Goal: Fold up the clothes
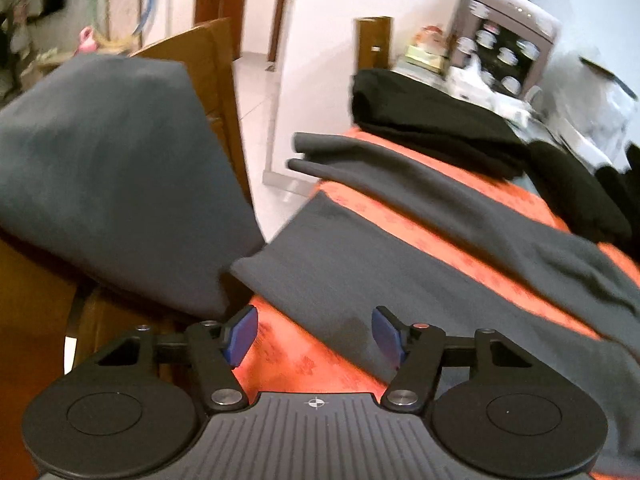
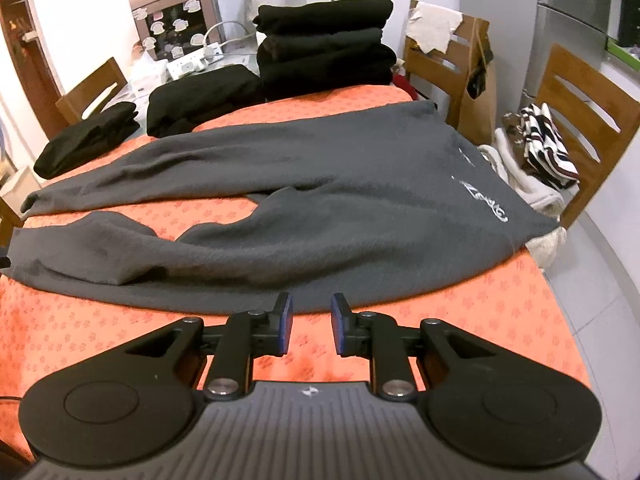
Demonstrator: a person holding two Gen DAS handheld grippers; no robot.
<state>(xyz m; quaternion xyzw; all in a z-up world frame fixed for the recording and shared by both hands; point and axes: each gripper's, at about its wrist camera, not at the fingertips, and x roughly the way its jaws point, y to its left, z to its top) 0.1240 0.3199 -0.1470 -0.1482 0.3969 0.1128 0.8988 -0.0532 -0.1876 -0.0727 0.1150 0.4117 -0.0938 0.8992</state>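
Dark grey trousers (image 2: pixel 320 200) lie spread flat on the orange tablecloth (image 2: pixel 520 320), waistband with white lettering at the right, both legs running left. My right gripper (image 2: pixel 311 328) is open with a narrow gap, empty, just short of the trousers' near edge. In the left wrist view the two legs (image 1: pixel 400 248) run away across the cloth; my left gripper (image 1: pixel 315 334) is open and empty over the near leg's hem end at the table's edge.
Stacks of folded black clothes (image 2: pixel 326 44) stand at the table's far side, with smaller black piles (image 2: pixel 200 100) to the left. Wooden chairs (image 2: pixel 580 120) hold striped and white laundry at the right. A grey garment (image 1: pixel 112 180) drapes over a chair at the left.
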